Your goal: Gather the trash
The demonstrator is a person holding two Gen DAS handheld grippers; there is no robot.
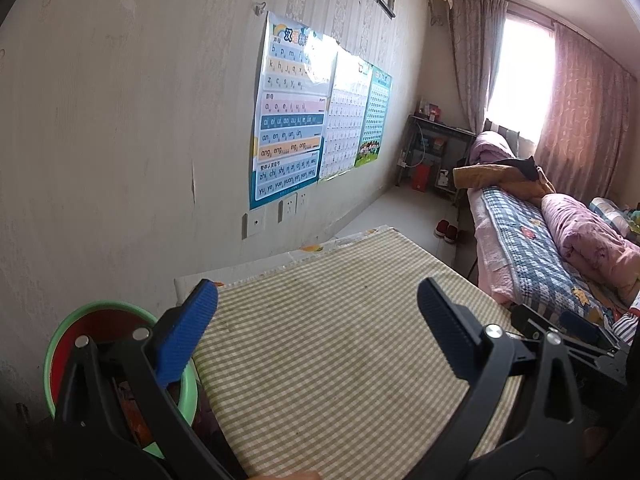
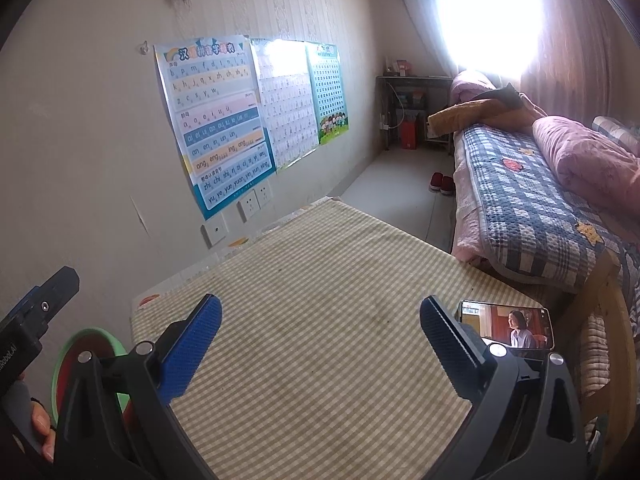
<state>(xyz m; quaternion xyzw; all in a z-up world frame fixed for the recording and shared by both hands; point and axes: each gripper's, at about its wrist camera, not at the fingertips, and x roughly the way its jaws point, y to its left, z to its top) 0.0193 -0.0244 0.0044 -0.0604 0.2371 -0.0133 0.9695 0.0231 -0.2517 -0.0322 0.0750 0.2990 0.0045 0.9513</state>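
Left wrist: low over the checked tablecloth [image 1: 320, 340], facing the poster wall.
Right wrist: beside it, same heading.
Shared: tablecloth, pinyin poster [image 1: 288, 120], bed [image 1: 532, 248].

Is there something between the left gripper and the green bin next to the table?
Nothing visible blocks it. The left gripper is open and empty above the checked tablecloth, and the green bin sits just beside and below its left finger, at the table's wall side. No trash is visible on the cloth.
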